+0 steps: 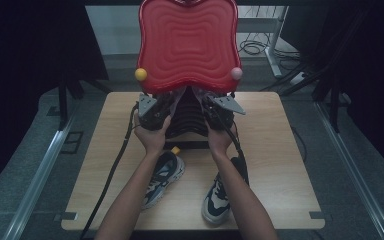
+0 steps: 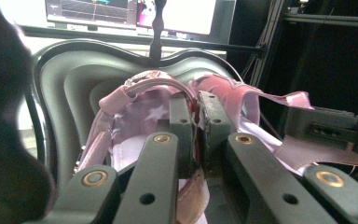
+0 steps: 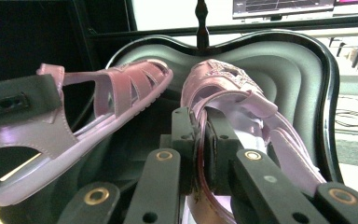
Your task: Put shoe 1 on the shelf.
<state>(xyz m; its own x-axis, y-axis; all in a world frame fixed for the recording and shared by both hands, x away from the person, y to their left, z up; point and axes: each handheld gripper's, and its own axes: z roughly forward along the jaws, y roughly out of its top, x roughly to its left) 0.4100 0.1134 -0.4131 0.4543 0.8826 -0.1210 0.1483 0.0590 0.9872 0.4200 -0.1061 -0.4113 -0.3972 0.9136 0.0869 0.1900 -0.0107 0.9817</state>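
Dim room and dark curtains surround a light wooden bench (image 1: 280,165), and from the high view we see both forearms reaching up it. Just beyond our left tongs (image 1: 152,111) and right tongs (image 1: 219,111) stands a glossy red wavy-ribbed plastic tray (image 1: 187,42), tilted up on edge, with a small yellow ball (image 1: 140,74) and a small pink ball (image 1: 236,73) at its lower corners. Behind our hands, nearer the body, lie two grey-and-white sneakers (image 1: 166,175).

From the left gripper view, our left tongs (image 2: 196,116) are clamped tight on a strap of a pink jelly plastic sandal (image 2: 135,116), which sits against the tray's dark ribbed inner side.

From the right gripper view, our right tongs (image 3: 199,135) are closed on the heel strap of a second pink jelly plastic sandal (image 3: 228,93). The other sandal hangs to the left of these tongs, slightly apart, toe toward the tray.

We judge that we are mid-carry, holding the pair at the tray. The next move calls for keeping both grips firm and bringing the sandals level, side by side, before setting them down.
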